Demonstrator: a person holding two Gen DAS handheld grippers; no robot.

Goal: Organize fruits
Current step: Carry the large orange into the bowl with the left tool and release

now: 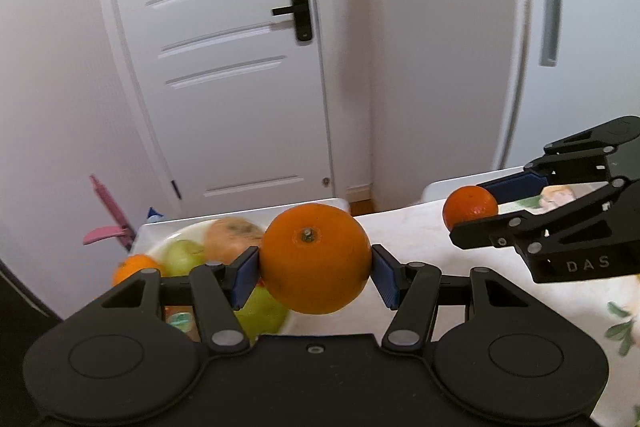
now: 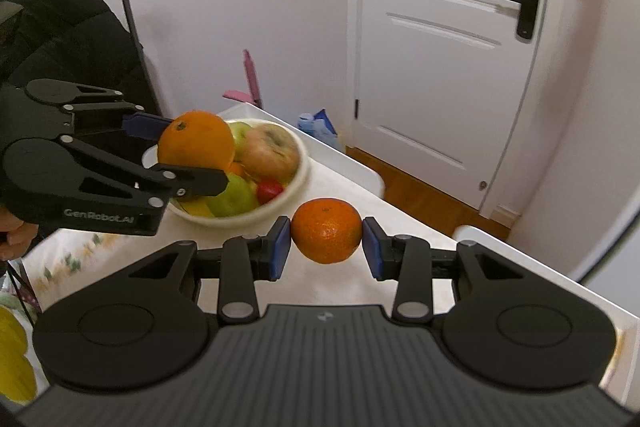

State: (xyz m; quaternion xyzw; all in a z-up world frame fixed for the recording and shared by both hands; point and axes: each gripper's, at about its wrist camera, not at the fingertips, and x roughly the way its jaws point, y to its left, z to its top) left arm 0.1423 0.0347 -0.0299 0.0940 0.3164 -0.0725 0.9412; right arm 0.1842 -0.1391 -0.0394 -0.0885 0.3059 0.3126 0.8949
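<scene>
Table (image 2: 352,291) edge is running diagonally just right of the right gripper (image 2: 326,231); bare tablecloth is lying open ahead and between the two grippers. Bowl (image 2: 296,183) of fruit is sitting near the far left corner. Left gripper (image 1: 316,263) is clamping an orange (image 1: 316,259) above the bowl's near rim, angled down. Right gripper is clamping a tangerine (image 2: 326,231) over open table, also angled down.

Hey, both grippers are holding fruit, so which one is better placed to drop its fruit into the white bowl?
Probably the left hand-held gripper: its large round orange hangs right beside the white fruit bowl. The right hand-held gripper, holding a small mandarin, sits farther away over the tablecloth.
</scene>
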